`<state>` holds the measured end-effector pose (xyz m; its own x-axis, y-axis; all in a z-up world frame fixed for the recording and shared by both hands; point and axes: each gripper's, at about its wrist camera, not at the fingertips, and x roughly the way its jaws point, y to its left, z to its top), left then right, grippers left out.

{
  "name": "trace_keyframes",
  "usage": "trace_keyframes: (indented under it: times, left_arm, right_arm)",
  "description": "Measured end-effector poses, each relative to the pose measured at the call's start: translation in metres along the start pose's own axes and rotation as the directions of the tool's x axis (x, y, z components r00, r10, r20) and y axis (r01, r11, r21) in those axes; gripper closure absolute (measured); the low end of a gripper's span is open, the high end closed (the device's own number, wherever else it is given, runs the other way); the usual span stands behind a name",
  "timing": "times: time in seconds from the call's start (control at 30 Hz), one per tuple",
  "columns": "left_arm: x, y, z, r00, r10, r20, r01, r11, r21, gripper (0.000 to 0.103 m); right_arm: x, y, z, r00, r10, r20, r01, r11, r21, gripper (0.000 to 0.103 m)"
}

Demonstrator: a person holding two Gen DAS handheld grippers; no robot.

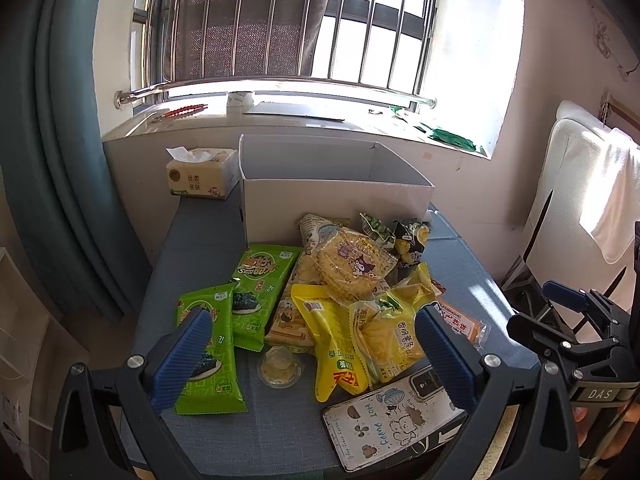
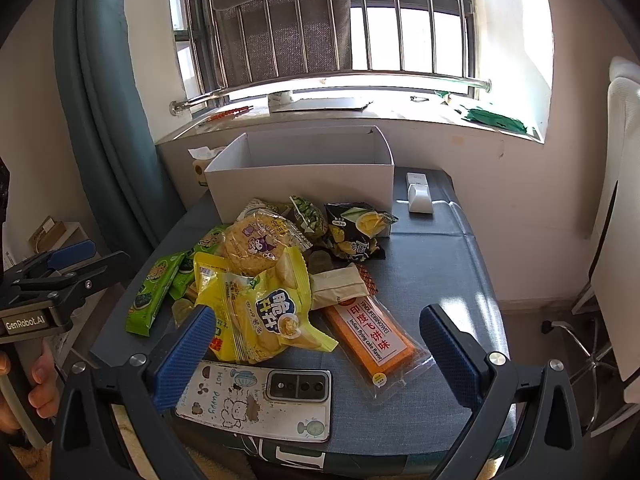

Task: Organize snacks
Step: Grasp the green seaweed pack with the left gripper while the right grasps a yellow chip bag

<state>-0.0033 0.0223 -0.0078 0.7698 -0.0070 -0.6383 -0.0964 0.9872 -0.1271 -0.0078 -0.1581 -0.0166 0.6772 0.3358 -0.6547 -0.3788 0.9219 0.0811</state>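
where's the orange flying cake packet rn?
Right wrist view: the orange clear-wrapped flying cake packet lies flat on the blue table, right of the yellow chip bag, beyond the phone.

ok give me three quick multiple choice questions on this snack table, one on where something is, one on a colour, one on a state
1. Where is the tissue pack?
A. inside the box
B. beside the white cardboard box, at the far end of the table
C. on the phone

2. What colour are the two seaweed snack packets?
A. green
B. red
C. black

3. What state are the left gripper and right gripper in?
A. both shut on snacks
B. one open, one shut
C. both open, holding nothing

Answers:
1. B, the tissue pack stands against the box's side near the wall.
2. A, both long wrappers are bright green.
3. C, each gripper's blue pads sit wide apart, with the snack pile and the phone lying free on the table.
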Motion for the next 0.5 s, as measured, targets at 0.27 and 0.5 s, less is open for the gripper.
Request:
trace_keyframes:
  times: [0.27,0.5]
  left_arm:
    - [0.059,0.077,-0.023,0.975,0.084,-0.204,-0.109,0.987,-0.115,0.000]
    - [0.115,0.122,-0.050,0.931,0.079,-0.355,-0.145,0.976,-0.163,0.000]
  right_arm:
    - [0.003,-0.005,-0.005,1.000,0.000,-0.010,0.000,1.000,0.014,0.000]
    - [0.010,-0.006,-0.007,1.000,0.006,-0.027,-0.006,1.000,0.021,0.000]
